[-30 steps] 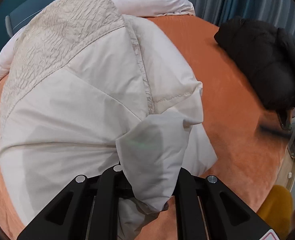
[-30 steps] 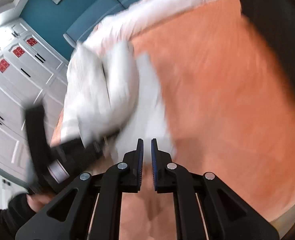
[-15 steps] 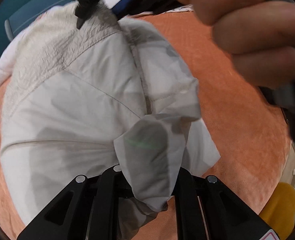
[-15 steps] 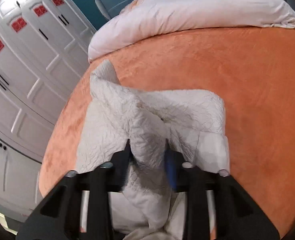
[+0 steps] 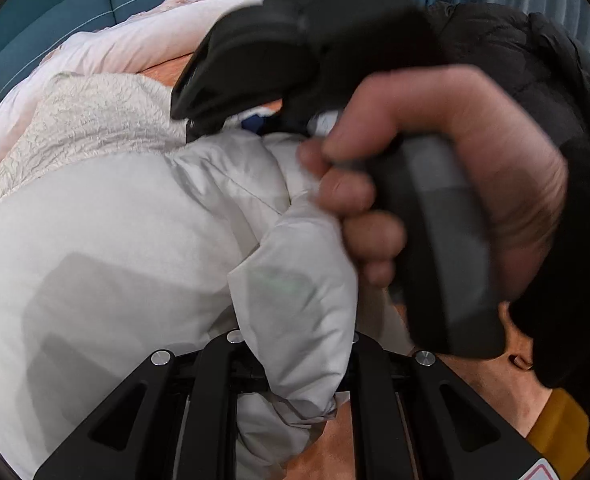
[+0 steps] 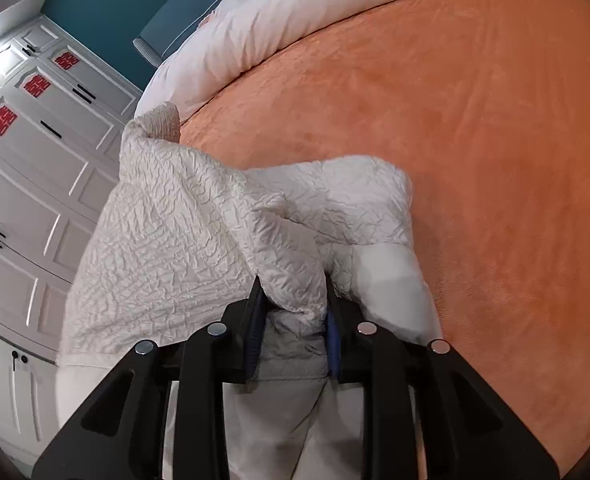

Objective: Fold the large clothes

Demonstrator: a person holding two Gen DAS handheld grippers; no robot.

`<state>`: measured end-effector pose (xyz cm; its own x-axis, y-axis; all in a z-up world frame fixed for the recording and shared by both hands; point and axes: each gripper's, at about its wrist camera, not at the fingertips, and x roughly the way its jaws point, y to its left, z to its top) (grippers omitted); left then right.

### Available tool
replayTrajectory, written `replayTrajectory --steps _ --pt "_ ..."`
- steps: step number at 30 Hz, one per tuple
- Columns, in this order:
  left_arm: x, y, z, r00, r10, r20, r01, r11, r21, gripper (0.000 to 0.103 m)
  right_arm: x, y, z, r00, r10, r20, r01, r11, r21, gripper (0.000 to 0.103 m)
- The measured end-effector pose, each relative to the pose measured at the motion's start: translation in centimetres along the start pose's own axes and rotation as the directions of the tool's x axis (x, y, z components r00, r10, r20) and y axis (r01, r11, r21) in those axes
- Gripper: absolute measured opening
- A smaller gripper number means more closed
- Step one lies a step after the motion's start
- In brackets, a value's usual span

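Cream padded jacket (image 5: 107,240) spread on the orange bed (image 6: 475,128), part smooth fabric, part crinkled. Left gripper (image 5: 295,344) clamped on a thick smooth fold near the hem or sleeve (hard to say which). Right gripper (image 6: 293,300) pinched on a bunched ridge of the crinkled part, seen in the left view held by the right hand (image 5: 435,184) just above the jacket. Mid-fold, by the look of it.

Risks: puffy filling slipping out from between the fingers (image 6: 255,320) if pulled hard; the slack middle bunching rather than creasing flat if the two holds move unevenly; the two grippers colliding, being so near each other.

No readable brand or label on the jacket. Red paper cut-outs (image 6: 37,84) on the white wardrobe doors (image 6: 27,208), characters too small to read.
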<state>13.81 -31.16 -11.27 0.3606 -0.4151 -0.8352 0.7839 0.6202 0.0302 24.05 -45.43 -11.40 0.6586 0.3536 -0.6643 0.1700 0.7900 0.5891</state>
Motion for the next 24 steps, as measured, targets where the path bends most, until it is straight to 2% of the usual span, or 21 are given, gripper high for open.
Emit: replayTrajectory --steps 3,7,10,12,13,14,15,17,19,21,24 --pt "-1.8 0.2 0.1 0.999 -0.032 0.011 0.032 0.999 -0.028 0.014 0.4 -0.3 -0.7 1.000 0.020 0.018 -0.020 1.000 0.013 0.024" --pt "-7.2 2.0 -0.7 0.992 -0.107 0.064 0.114 0.987 -0.111 0.015 0.5 -0.7 -1.3 0.999 0.043 0.029 -0.044 0.998 0.036 0.024" --pt "-12.3 4.2 -1.6 0.978 -0.103 0.182 0.135 0.976 -0.171 0.018 0.4 -0.7 -1.6 0.999 0.036 0.033 -0.038 0.998 0.041 0.024" --pt "-14.5 6.1 -1.2 0.976 -0.013 0.219 0.059 0.977 -0.206 0.033 0.7 -0.9 -1.4 0.999 0.022 0.026 -0.024 0.998 0.055 0.025" --pt "-14.3 6.5 -0.8 0.977 0.020 0.214 0.026 0.977 -0.211 0.034 0.7 -0.5 -1.2 1.000 0.002 0.017 -0.003 0.998 0.059 0.026" --pt "-13.6 7.3 -0.5 0.979 0.084 0.186 -0.041 0.974 -0.224 0.034 0.1 0.2 -0.8 0.999 -0.037 -0.001 0.037 0.998 0.054 0.027" --pt "-12.6 8.4 -0.4 0.982 0.109 0.152 -0.071 0.969 -0.236 0.034 -0.6 1.2 -0.3 0.997 -0.074 -0.014 0.074 0.996 0.039 0.027" --pt "-10.0 10.0 -0.6 0.990 0.121 0.077 -0.096 0.959 -0.268 0.034 -2.7 3.6 0.4 0.989 -0.147 -0.005 0.147 0.989 -0.018 0.029" --pt "-9.2 10.1 -0.9 0.983 0.173 0.067 -0.152 0.958 -0.242 0.033 -5.6 6.6 0.9 0.972 -0.227 0.052 0.232 0.967 -0.104 0.027" --pt "-9.0 9.5 -0.8 0.980 0.190 0.055 -0.174 0.959 -0.223 0.039 -7.9 9.3 0.8 0.968 -0.237 0.088 0.249 0.953 -0.171 0.025" --pt "-9.0 9.2 -0.7 0.982 0.184 0.049 -0.167 0.957 -0.239 0.039 -9.0 12.4 0.5 0.972 -0.224 0.071 0.235 0.937 -0.257 0.017"
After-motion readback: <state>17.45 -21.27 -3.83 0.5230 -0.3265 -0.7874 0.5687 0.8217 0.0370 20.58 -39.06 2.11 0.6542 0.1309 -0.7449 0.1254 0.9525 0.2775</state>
